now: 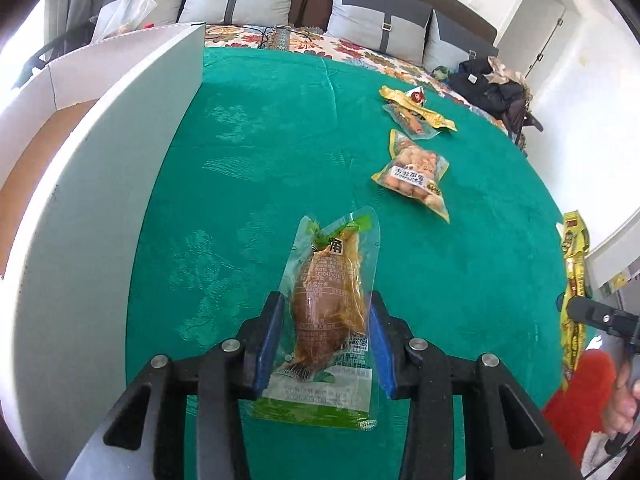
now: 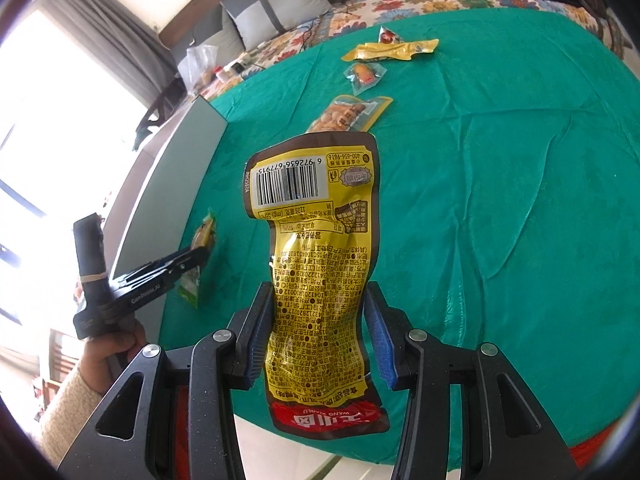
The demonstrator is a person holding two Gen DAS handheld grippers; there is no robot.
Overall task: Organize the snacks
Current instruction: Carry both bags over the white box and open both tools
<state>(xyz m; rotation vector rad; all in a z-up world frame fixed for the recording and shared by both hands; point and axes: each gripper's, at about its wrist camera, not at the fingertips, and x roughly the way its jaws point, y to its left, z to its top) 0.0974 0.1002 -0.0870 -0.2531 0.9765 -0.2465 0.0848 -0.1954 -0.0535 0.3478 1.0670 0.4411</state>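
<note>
My left gripper [image 1: 327,312] is shut on a clear green-edged pouch with brown meat inside [image 1: 330,312], held above the green tablecloth [image 1: 260,160]. My right gripper [image 2: 318,304] is shut on a tall yellow snack packet with a barcode [image 2: 316,264], held upright over the table's near edge. That yellow packet also shows at the right of the left wrist view [image 1: 574,280]. The left gripper with its pouch shows at the left of the right wrist view [image 2: 184,260]. A peanut bag [image 1: 416,176] and small yellow and clear packets [image 1: 416,110] lie on the cloth further back.
A white cardboard box [image 1: 100,168] with upright flaps stands on the table's left side. Behind the table is a sofa with grey cushions [image 1: 380,24] and a floral cover. Dark clothes [image 1: 492,84] lie at the back right. A bright window [image 2: 60,128] is at the left.
</note>
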